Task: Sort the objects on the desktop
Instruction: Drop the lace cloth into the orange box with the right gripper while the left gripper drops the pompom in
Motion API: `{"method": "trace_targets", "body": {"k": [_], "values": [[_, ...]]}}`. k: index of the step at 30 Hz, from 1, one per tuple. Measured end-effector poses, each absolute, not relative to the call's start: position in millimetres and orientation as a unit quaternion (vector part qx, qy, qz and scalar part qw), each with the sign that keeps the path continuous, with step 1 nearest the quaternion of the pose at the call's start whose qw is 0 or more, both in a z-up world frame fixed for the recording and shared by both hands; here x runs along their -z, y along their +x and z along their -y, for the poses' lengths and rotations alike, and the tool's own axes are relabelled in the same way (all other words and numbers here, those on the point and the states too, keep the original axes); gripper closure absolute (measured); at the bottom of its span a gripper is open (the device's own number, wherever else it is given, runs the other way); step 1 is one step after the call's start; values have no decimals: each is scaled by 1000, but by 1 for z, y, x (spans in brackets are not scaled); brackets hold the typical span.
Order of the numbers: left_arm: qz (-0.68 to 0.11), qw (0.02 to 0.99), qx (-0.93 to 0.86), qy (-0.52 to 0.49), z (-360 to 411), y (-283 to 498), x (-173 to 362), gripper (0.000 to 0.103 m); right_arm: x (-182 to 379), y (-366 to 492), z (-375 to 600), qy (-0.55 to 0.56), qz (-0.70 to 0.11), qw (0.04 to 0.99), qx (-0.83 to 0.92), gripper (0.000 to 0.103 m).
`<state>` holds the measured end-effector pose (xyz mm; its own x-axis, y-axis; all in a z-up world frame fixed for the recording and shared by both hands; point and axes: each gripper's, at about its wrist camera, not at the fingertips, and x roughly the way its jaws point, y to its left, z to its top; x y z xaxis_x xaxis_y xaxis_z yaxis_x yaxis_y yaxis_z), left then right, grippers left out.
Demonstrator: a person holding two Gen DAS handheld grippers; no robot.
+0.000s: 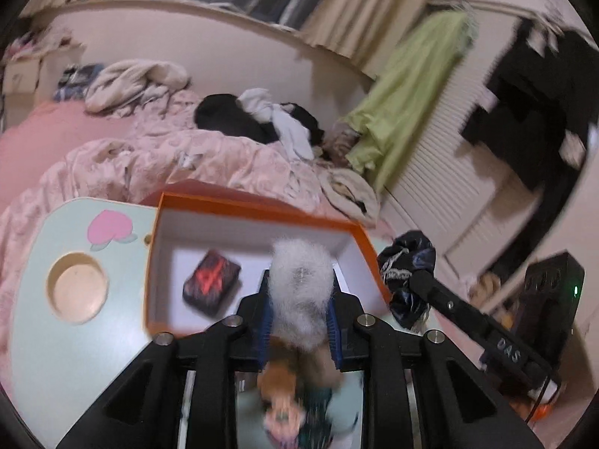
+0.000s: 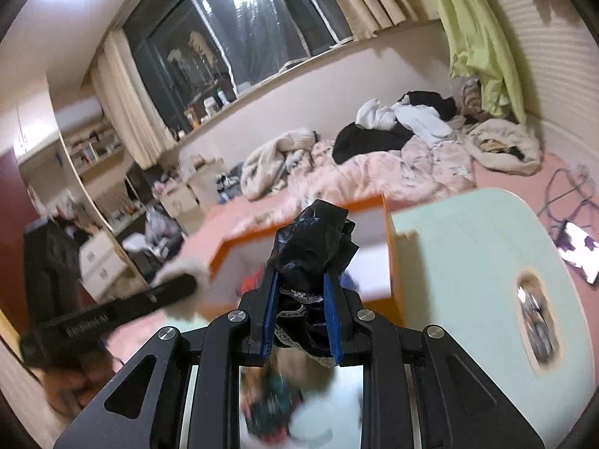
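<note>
Your pale mint bench [image 1: 75, 355] with the pink peach print carries an open orange cardboard box [image 1: 262, 211], sitting over the pink bed [image 1: 45, 131].

The right gripper [image 2: 301, 292] pinches a crumpled black cloth with lace trim [image 2: 312, 250] between its blue pads [image 2: 270, 310], the bundle bulging out above the fingertips. Behind it an orange box [image 2: 389, 262] with a white inside stands on a pale green table [image 2: 468, 247], which has an oval hole [image 2: 536, 327] cut near its right end. At the lower left the left gripper [image 2: 176, 290] reaches in with something white and fluffy [image 2: 179, 267] at its tip, too blurred to name.
</note>
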<state>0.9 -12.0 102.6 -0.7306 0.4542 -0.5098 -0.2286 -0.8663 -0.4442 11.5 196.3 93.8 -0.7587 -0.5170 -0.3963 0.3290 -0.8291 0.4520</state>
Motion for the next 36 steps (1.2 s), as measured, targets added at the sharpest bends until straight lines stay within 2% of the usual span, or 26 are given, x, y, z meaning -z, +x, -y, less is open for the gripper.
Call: {"method": "trace_targets", "body": {"k": [1,3,4,5,8,11,12,15,19,23,24,30,36], "values": [[193,174,-911,-321,13,-13,-96,53,-92,-1,-193,271,184,240,914,76],[199,163,-904,-341,12,-28,-79,40,-79,-30,-182,328,177,243,896,68],[201,156,-901,-353,12,-32,-72,44,-72,-35,-179,345,173,237,892,66],[180,142,-912,-341,11,-30,-72,44,-65,-40,-177,361,170,225,889,65],[176,155,-919,-316,15,-11,-75,43,-73,-15,-183,310,155,204,916,52],[160,160,-926,-302,16,17,-81,36,-86,20,-192,256,151,195,935,34],[141,152,-931,-300,14,28,-82,30,-90,31,-192,247,140,192,939,31],[81,115,-942,-305,8,59,-76,18,-88,63,-189,250,102,184,945,31],[5,90,-928,-361,-5,85,-42,17,-61,92,-187,304,58,169,936,31],[-21,61,-903,-425,-8,87,-5,14,-15,111,-182,372,15,130,919,31],[-31,52,-905,-422,-9,88,-2,0,-9,111,-179,373,1,127,919,29],[-27,62,-904,-423,-10,82,-1,0,7,94,-161,375,-35,116,919,23],[-26,62,-905,-421,-8,81,-1,0,4,101,-163,370,-17,124,921,23]]}}
